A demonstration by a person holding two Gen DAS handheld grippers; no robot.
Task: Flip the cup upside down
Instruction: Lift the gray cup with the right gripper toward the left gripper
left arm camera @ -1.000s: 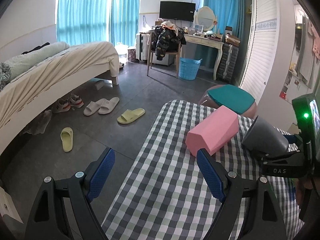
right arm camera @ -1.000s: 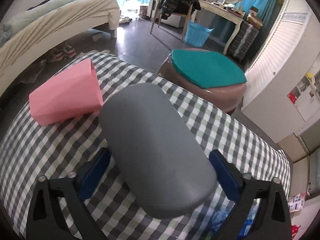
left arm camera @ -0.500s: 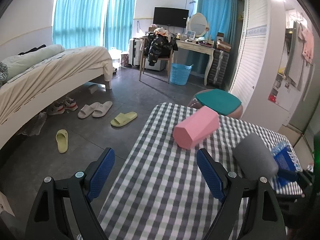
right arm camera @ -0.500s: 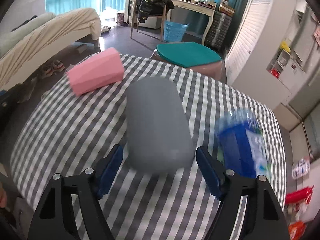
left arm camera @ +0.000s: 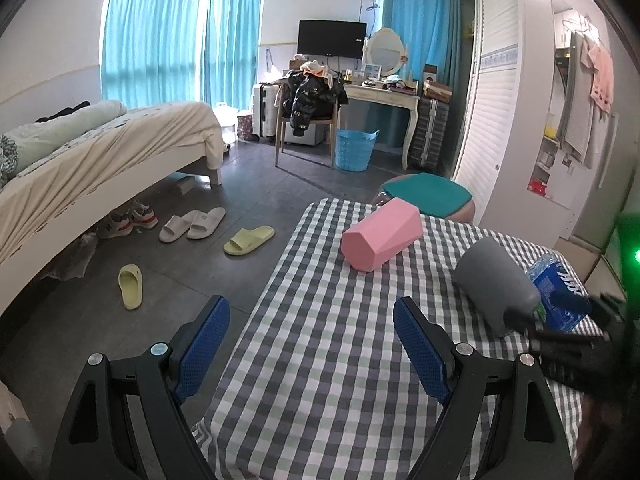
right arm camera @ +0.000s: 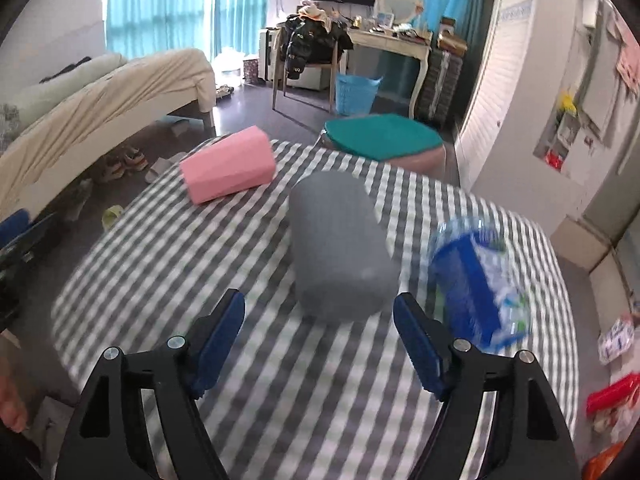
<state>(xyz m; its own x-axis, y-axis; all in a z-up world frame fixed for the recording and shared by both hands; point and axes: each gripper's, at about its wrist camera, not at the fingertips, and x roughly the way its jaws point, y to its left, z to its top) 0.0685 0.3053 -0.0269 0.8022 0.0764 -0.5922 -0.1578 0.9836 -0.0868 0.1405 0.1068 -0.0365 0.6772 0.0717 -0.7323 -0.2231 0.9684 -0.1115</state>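
A grey cup [right arm camera: 340, 248] lies on its side on the checked tablecloth [right arm camera: 200, 264], just beyond my right gripper [right arm camera: 320, 336], which is open and empty with the cup ahead of its blue pads. The cup also shows in the left wrist view [left arm camera: 496, 284], at the right. A pink faceted cup [left arm camera: 382, 238] lies on its side farther back; it also shows in the right wrist view [right arm camera: 228, 170]. My left gripper [left arm camera: 310, 348] is open and empty over the table's left front part.
A blue-labelled water bottle [right arm camera: 476, 284] lies to the right of the grey cup. A round stool with a teal cushion [left arm camera: 426, 198] stands behind the table. A bed [left arm camera: 100, 152], slippers [left arm camera: 248, 240] and a chair [left arm camera: 308, 120] are on the floor side.
My right gripper has let go of the grey cup and pulled back from it; the cup now lies on the cloth. The left gripper has backed away, still open.
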